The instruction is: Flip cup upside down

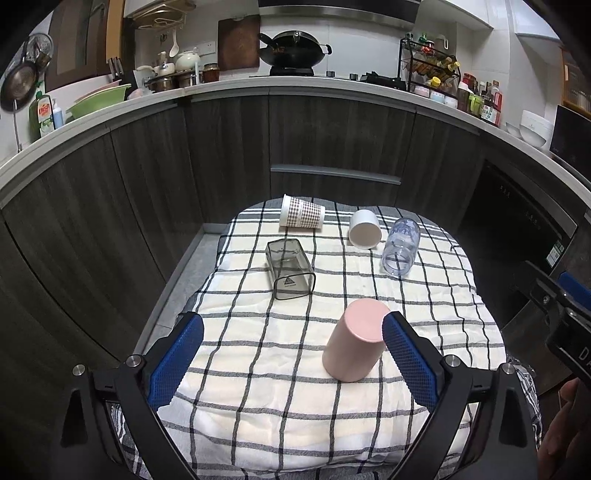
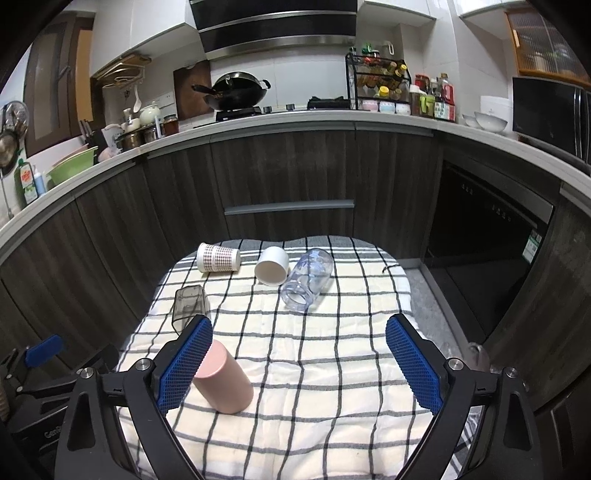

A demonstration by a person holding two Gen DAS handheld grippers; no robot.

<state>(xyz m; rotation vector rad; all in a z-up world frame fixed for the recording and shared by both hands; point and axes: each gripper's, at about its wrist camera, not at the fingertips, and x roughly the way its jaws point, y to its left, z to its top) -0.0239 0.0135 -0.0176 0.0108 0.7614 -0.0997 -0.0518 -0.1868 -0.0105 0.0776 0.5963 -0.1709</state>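
Both the left tongs (image 1: pixel 291 354) and right tongs (image 2: pixel 299 362) are gaping wide, gripping nothing, while the tall pink plastic cup (image 1: pixel 354 339) is standing mouth-down on the checked-cloth surface (image 1: pixel 258 406).

This is a home kitchen. A long pale counter (image 2: pixel 295 120) curves across the back, with dark wood-grain cabinet doors (image 2: pixel 177 192) and a drawer with a metal handle (image 2: pixel 289 206) below it. At twelve o'clock a black wok (image 2: pixel 240 90) sits on a gas stove (image 2: pixel 240 110) under a steel range hood (image 2: pixel 277 33). At one o'clock a wire rack of spice bottles (image 2: pixel 378 83) stands beside sauce bottles (image 2: pixel 434 99). At ten o'clock are pots (image 2: pixel 135 138), a teapot (image 2: pixel 149 114), a green basin (image 2: pixel 72 166) and a bottle of dish soap (image 1: pixel 43 114). At two o'clock, white bowls (image 2: pixel 485 120) and a built-in dishwasher (image 2: pixel 491 229) show.
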